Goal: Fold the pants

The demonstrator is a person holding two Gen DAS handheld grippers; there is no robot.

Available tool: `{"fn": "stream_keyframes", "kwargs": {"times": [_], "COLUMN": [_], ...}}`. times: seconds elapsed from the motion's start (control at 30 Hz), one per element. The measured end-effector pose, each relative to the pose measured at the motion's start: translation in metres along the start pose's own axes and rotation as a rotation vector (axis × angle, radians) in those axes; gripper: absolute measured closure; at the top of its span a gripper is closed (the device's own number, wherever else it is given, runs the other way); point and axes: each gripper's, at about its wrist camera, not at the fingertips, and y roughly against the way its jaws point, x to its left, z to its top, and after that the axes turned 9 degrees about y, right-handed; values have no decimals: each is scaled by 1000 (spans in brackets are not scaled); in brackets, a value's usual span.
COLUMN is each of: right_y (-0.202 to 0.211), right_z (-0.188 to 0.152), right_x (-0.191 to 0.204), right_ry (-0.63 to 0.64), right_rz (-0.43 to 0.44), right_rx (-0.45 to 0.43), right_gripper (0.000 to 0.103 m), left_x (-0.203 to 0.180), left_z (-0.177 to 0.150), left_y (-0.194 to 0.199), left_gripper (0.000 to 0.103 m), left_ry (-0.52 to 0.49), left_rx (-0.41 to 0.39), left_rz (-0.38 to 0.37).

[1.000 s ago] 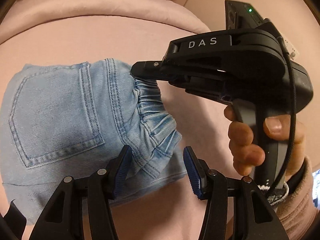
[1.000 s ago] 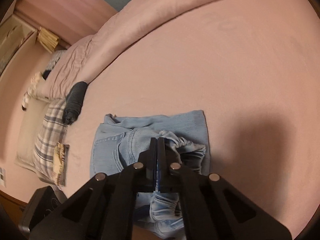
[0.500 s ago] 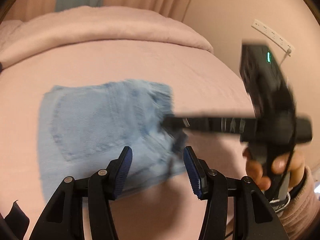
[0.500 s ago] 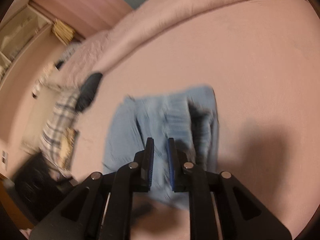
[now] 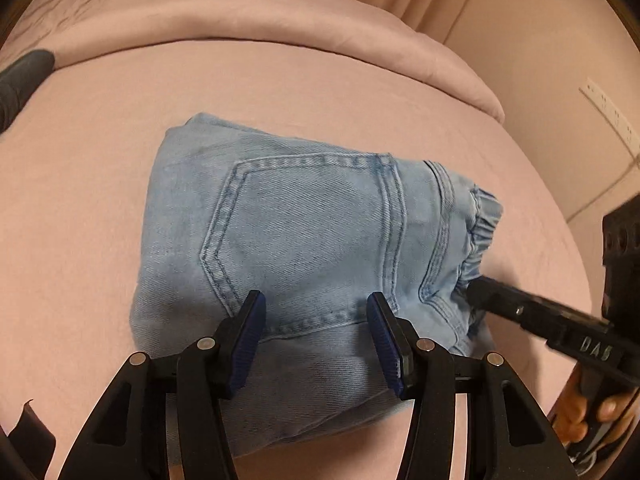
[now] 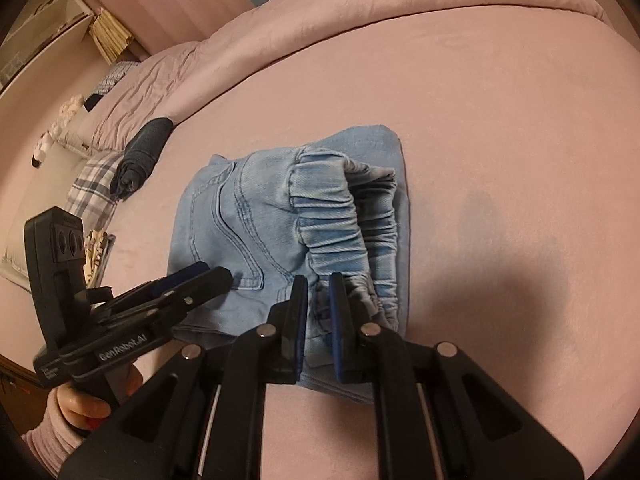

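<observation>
The light blue jeans [image 5: 300, 232] lie folded in a compact stack on the pink bed, back pocket up, elastic waistband [image 6: 340, 216] at one end. My left gripper [image 5: 318, 316] is open, its blue pads spread just above the stack's near edge, nothing pinched between them; the right wrist view shows this left gripper [image 6: 204, 274] at the pocket side. My right gripper [image 6: 318, 284] hovers at the near corner of the waistband. Its jaws stand a narrow gap apart and are closing, with denim seen behind the gap but not pressed. In the left wrist view the right gripper's tip [image 5: 476, 288] touches the waistband's edge.
A dark rolled garment [image 6: 140, 156] lies beyond the jeans near a plaid cloth [image 6: 90, 188]. A bunched pink duvet [image 5: 240, 12] runs along the far side of the bed. A power strip [image 5: 608, 112] hangs on the wall at right. Open sheet surrounds the stack.
The right gripper was shut on the waistband; it has let go and pulled back to the stack's corner. The left gripper has shifted so the jeans' near edge now lies between its pads.
</observation>
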Motion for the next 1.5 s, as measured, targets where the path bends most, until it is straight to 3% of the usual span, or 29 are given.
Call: {"fn": "stream_keyframes", "kwargs": {"times": [0.1, 0.13, 0.2, 0.33, 0.47, 0.57, 0.7, 0.97, 1.13, 1.27, 1.4, 1.5], "right_y": [8, 14, 25, 27, 3, -23, -30, 8, -5, -17, -17, -4], "right_z": [6, 9, 16, 40, 52, 49, 47, 32, 6, -7, -2, -2], "right_x": [2, 6, 15, 27, 24, 15, 11, 25, 38, 44, 45, 36], "right_ry": [-15, -10, 19, 58, 43, 12, 37, 69, 179, 268, 254, 189], "right_rz": [6, 8, 14, -15, -67, -108, -102, -76, -173, -254, -241, -176], "right_rx": [-3, -21, -72, -132, -107, -32, -29, -47, 34, 6, 9, -17], "right_gripper": [87, 74, 63, 63, 65, 65, 65, 62, 64, 58, 51, 47], "left_x": [10, 16, 19, 29, 46, 52, 49, 51, 49, 48, 58, 72], "left_z": [6, 5, 4, 0, -11, -13, -12, -11, -10, -10, -8, -8], "left_y": [18, 28, 48, 56, 34, 29, 32, 31, 31, 30, 39, 52], "left_gripper": [51, 51, 51, 51, 51, 50, 50, 49, 49, 48, 48, 43], "left_ry": [20, 28, 22, 5, 33, 47, 39, 41, 37, 35, 63, 122], "left_rx": [-12, -28, -74, -111, -32, -33, -29, -32, -33, -32, -15, -21], "left_rz": [-37, -43, -45, 18, 72, 55, 63, 62, 65, 65, 16, -13]}}
